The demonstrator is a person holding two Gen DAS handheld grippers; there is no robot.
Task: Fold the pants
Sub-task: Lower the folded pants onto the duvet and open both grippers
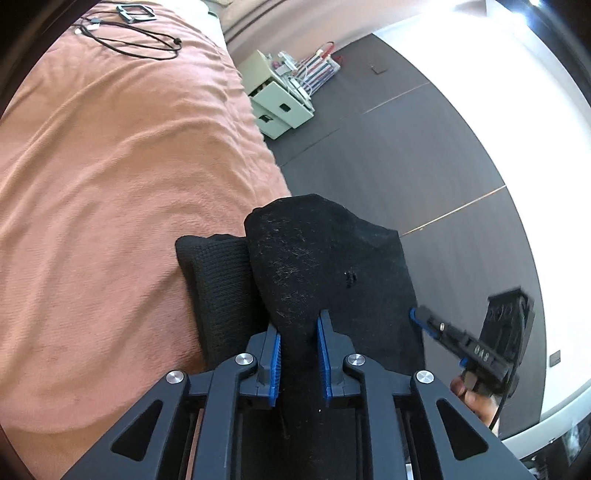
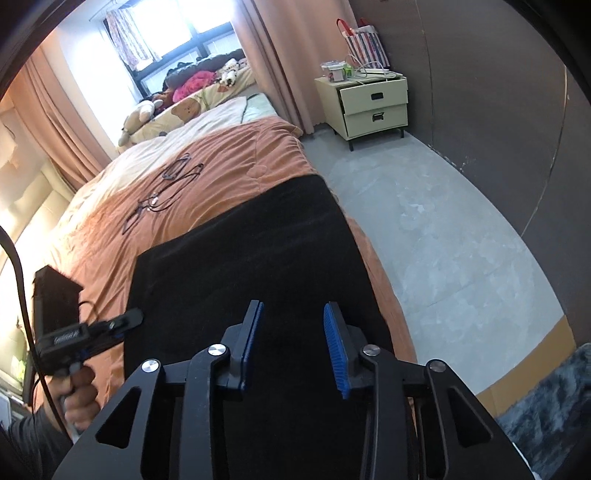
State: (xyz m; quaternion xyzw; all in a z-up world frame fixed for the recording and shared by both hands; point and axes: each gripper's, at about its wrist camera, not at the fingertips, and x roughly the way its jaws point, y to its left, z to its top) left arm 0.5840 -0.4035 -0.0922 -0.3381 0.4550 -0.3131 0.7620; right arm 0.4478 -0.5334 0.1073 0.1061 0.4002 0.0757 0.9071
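Here, lines by item:
Pants (image 2: pixel 240 258): black, flat along bed (image 1: pixel 110 184) edge.
Left tool (image 1: pixel 299 354): clamped on pants fabric.
Right tool (image 2: pixel 293 343): parted, unclamped, above pants.
Cables (image 2: pixel 162 195): farther up bed.
Nightstand (image 2: pixel 373 107): beyond, by wall.

Bedroom setting. A bed (image 2: pixel 221 162) under an orange blanket (image 1: pixel 110 166) stood beside grey flooring (image 2: pixel 424 236). A pale two-drawer nightstand (image 2: pixel 373 107) stood against a dark wall (image 2: pixel 480 92). Pink curtains (image 2: pixel 273 55) flanked a bright window (image 2: pixel 177 26); stuffed toys (image 2: pixel 140 110) lay below it.
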